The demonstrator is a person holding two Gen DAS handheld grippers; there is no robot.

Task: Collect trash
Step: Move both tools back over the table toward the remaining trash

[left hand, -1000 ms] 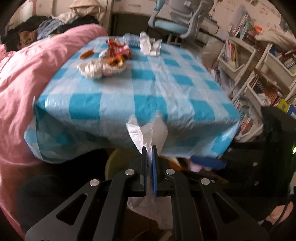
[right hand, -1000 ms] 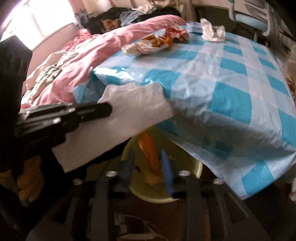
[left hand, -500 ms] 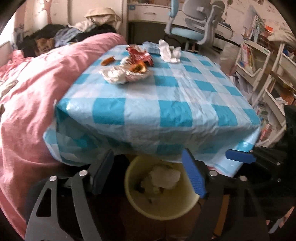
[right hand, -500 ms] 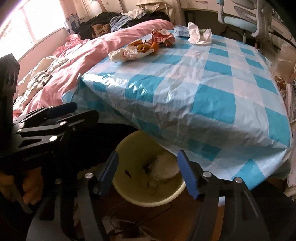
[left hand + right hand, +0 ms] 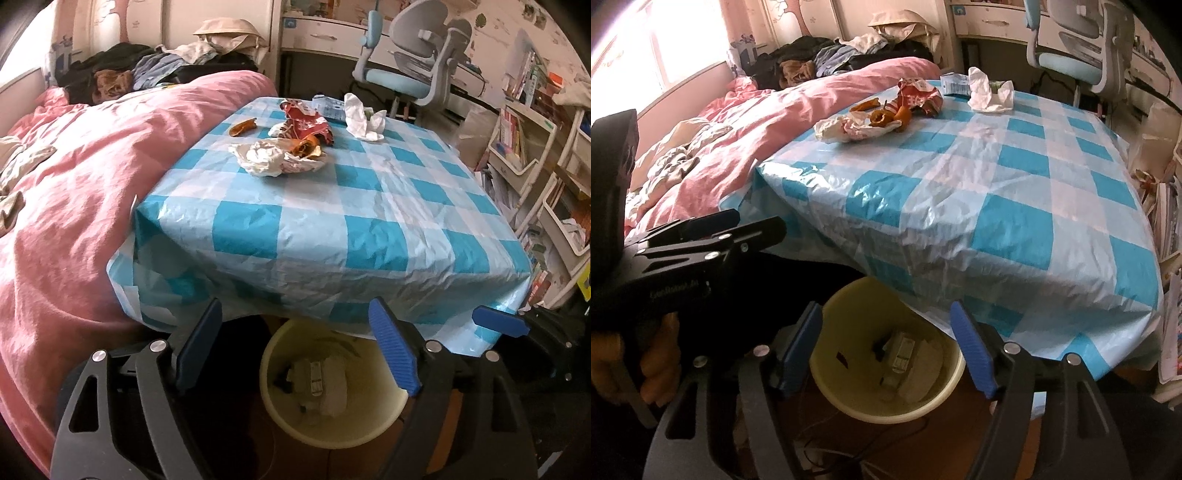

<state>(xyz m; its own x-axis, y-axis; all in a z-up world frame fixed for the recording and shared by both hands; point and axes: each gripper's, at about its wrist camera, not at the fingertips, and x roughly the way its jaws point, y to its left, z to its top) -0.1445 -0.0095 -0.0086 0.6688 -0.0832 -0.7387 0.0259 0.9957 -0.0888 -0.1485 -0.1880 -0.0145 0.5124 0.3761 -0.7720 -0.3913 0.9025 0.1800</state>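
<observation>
Both tools hang over the yellow bin [image 5: 332,384]: left gripper [image 5: 295,347] and right gripper [image 5: 886,343] are opening, nothing between either pair of jaws. Scraps lie inside the bin. On the checked tablecloth [image 5: 332,221], well beyond, wait the crumpled wrappers [image 5: 280,158] and white tissue [image 5: 360,118]. Best rise clear of the table edge before reaching across.
</observation>
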